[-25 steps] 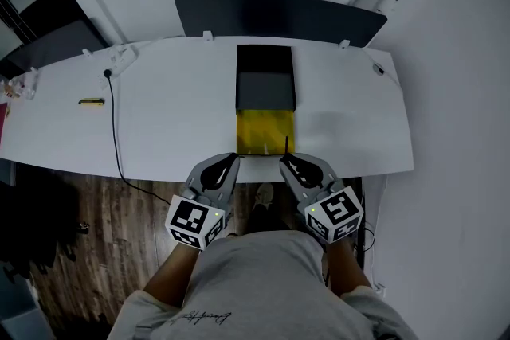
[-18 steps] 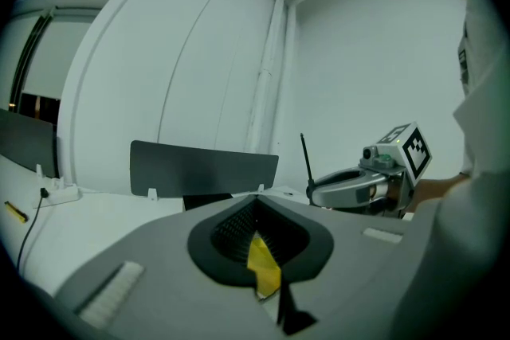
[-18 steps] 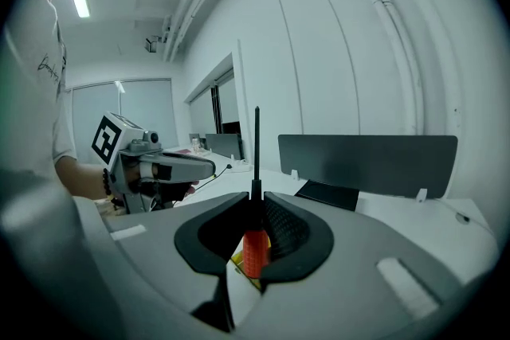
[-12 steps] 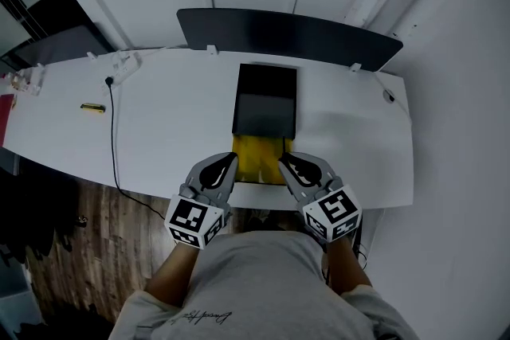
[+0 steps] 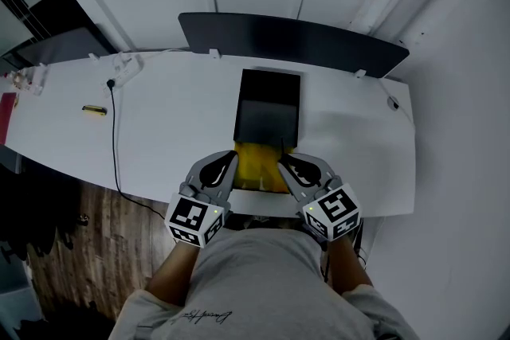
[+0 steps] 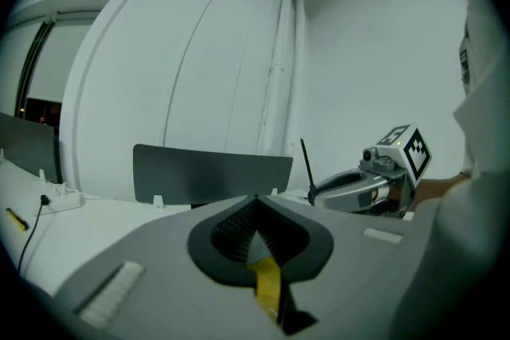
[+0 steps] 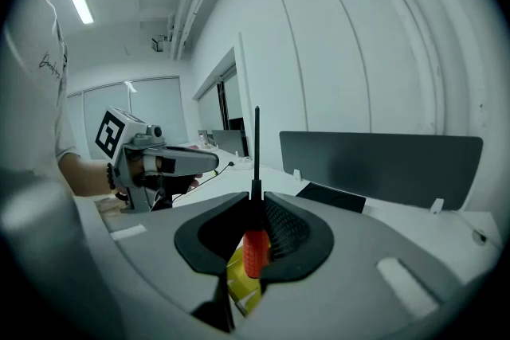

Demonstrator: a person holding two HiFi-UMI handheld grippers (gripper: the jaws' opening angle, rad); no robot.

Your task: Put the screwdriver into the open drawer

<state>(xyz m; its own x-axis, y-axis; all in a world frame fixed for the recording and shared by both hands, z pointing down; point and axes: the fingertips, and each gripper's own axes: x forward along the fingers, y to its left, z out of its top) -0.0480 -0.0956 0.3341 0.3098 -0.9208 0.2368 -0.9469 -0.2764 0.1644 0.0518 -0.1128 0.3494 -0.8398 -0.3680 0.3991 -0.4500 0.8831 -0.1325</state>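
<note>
Over yellow drawer (image 5: pixel 256 162) — right tongs (image 7: pixel 255 197), screwdriver (image 7: pixel 253 248) upright between jaws

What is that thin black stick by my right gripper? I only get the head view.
Observer: It's the shaft of a screwdriver. The right gripper view shows the right gripper shut on its orange handle.
Operator: Does the stick lie flat or point up?
Observer: Seen side-on from the left gripper view, it stands almost upright above the jaw tips.
Operator: Is my left gripper carrying something?
Observer: No. In its own view the left gripper is shut with nothing in it.
</note>
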